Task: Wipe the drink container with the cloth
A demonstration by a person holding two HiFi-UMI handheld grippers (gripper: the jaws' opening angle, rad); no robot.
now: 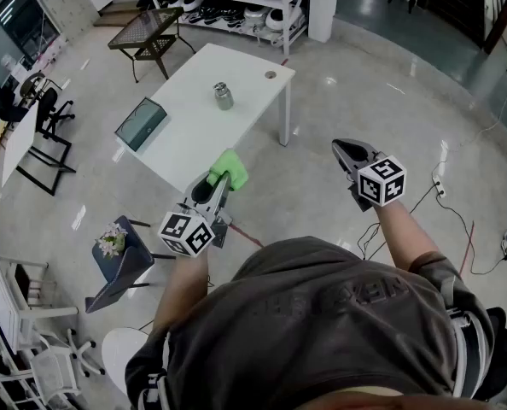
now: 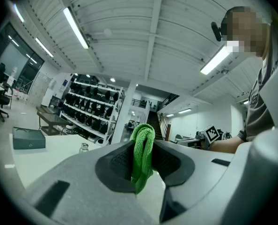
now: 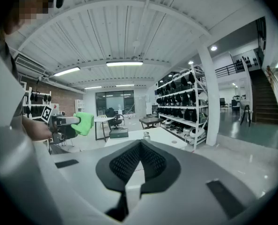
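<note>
Now, left gripper (image 1: 218, 184) pinches the green cloth (image 1: 229, 169); right gripper (image 1: 343, 148) has jaws pressed together, empty; container (image 1: 224, 96) stands on table (image 1: 194, 131), well apart.

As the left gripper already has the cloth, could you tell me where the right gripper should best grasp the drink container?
The drink container is probably best gripped on its wide lower body, below the narrower cap, coming in level from the side. It stands upright on the table with its sides free. The right gripper, shut and empty, must open first.
</note>
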